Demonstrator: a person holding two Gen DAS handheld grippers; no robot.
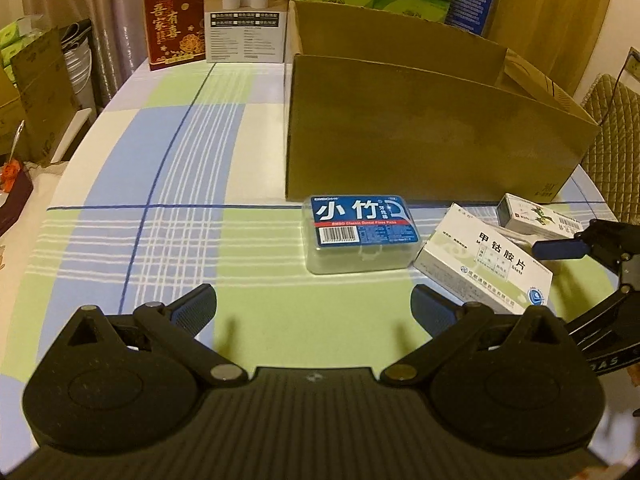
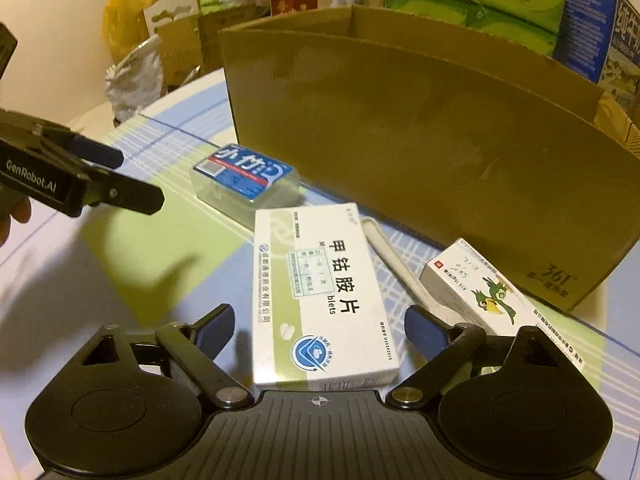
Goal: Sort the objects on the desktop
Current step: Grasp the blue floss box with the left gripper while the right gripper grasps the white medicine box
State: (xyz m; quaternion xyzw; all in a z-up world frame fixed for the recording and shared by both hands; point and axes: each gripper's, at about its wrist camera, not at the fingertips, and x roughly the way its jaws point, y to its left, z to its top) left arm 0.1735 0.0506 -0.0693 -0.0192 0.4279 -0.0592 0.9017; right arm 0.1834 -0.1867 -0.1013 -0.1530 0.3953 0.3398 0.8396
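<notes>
Right gripper (image 2: 318,332) spread wide, nothing pinched, white pill box (image 2: 320,296) lying flat on the table (image 2: 120,240) between its fingers. Light, thin card, easy to crush: best squeezed gently across the long sides. Left gripper (image 1: 314,308) also spread, empty, near the floss box (image 1: 360,234). Big brown box (image 2: 420,132) just behind.

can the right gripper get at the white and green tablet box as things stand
Probably yes. The right gripper is open with the white and green tablet box lying flat between its fingers, pads not touching. The white stick and bird-print box lie off to the side.
</notes>
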